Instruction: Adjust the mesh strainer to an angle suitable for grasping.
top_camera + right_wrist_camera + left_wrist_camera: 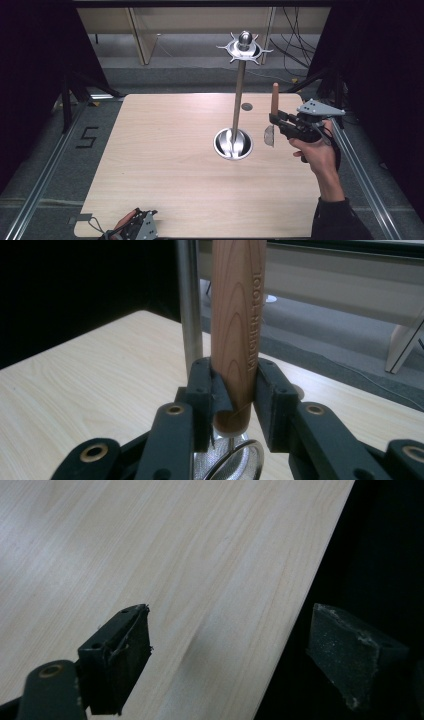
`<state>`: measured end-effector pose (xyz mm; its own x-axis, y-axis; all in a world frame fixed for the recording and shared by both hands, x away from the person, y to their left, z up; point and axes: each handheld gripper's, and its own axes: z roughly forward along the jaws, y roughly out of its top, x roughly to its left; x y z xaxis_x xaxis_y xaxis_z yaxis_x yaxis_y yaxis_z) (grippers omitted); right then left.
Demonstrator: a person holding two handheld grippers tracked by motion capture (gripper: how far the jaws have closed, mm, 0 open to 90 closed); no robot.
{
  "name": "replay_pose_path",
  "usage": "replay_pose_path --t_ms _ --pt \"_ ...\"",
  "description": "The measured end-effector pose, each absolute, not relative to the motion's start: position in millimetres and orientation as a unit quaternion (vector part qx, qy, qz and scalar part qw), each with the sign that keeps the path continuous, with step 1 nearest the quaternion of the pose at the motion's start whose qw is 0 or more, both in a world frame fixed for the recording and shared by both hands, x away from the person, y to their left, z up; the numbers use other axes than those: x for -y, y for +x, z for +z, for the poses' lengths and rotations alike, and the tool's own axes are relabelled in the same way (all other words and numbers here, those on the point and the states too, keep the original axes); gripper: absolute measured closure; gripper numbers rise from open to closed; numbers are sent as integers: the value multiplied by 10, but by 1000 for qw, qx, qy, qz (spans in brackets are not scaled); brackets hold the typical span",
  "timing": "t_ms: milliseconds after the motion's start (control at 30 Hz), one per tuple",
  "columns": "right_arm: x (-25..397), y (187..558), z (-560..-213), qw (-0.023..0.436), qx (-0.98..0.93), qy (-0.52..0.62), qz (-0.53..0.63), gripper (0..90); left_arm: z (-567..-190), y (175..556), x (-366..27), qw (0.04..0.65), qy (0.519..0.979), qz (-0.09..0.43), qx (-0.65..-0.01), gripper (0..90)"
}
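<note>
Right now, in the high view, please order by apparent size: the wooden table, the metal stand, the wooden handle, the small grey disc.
1. wooden table, by far largest.
2. metal stand, tall pole with base bowl.
3. wooden handle, held upright in the right tool.
4. small grey disc, smallest.

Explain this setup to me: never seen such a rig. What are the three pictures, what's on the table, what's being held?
No robot here: a person holds a two-jaw gripper in each hand. The high view looks down on the wooden table; the other two come from cameras riding on the grippers. On the table stands a metal utensil stand, a pole on a round base with a hook ring on top. The right gripper is clamped on the wooden handle of a small strainer, held upright beside the stand. The left gripper rests open at the table's near edge, holding nothing.
</note>
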<state>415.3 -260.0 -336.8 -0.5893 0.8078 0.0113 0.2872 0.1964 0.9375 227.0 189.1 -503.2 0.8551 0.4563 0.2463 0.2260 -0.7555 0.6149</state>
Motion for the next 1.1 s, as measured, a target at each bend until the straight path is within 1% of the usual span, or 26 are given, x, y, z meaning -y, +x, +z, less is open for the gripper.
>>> replay_pose_path --t_ms 33,67,100,267,333,400,500,533,567,600,667,867,900,933,967,1033,1067,1100 --pt "2599 4182 -3353 251 -727 375 518 715 -5046 2270 -1882 298 914 201 -190 165" --pt "2599 4182 -3353 251 -727 375 518 715 -5031 2274 -1892 299 918 185 -184 165" --pt "2599 4205 -3343 256 -725 373 519 715 -5030 2271 -1891 299 917 188 -185 166" --pt "2609 4268 -3277 239 -714 386 533 715 -5033 2271 -1891 297 918 188 -184 165" --pt "2616 4309 -3243 255 -712 378 534 715 -5032 2274 -1891 296 918 189 -184 165" --pt "2607 4325 -3194 248 -709 387 534 715 -5032 2274 -1891 297 918 188 -185 165" --pt "2609 4362 -3133 264 -707 382 534 715 -5037 2276 -1888 299 916 193 -187 166" --pt "2604 4363 -3111 257 -707 388 533 715 -5037 2278 -1887 300 916 191 -187 166" --pt "2613 4382 -3098 263 -707 383 533 715 -5032 2277 -1892 299 916 190 -186 166" --pt "2607 4386 -3074 259 -704 390 533 715 -5017 2274 -1897 296 920 177 -183 165" --pt "2604 4416 -3022 264 -703 392 531 715 -5032 2276 -1892 296 918 190 -184 165" --pt "2587 4465 -2951 267 -703 391 531 715 -5031 2276 -1892 297 918 190 -184 165" --pt "2591 4481 -2940 275 -702 388 531 715 -5032 2278 -1891 297 917 191 -184 166" --pt "2579 4486 -2924 268 -701 394 530 715 -5031 2273 -1890 300 917 187 -185 165" --pt "2581 4495 -2914 273 -703 391 527 715 -5015 2274 -1896 297 920 177 -183 165" --pt "2573 4527 -2890 280 -703 386 528 715 -5028 2280 -1894 295 918 192 -183 165" --pt "2562 4524 -2879 271 -702 395 527 715 -5035 2281 -1890 298 917 191 -185 165" --pt "2562 4540 -2871 275 -703 391 526 715 -5032 2273 -1890 301 917 185 -185 165"
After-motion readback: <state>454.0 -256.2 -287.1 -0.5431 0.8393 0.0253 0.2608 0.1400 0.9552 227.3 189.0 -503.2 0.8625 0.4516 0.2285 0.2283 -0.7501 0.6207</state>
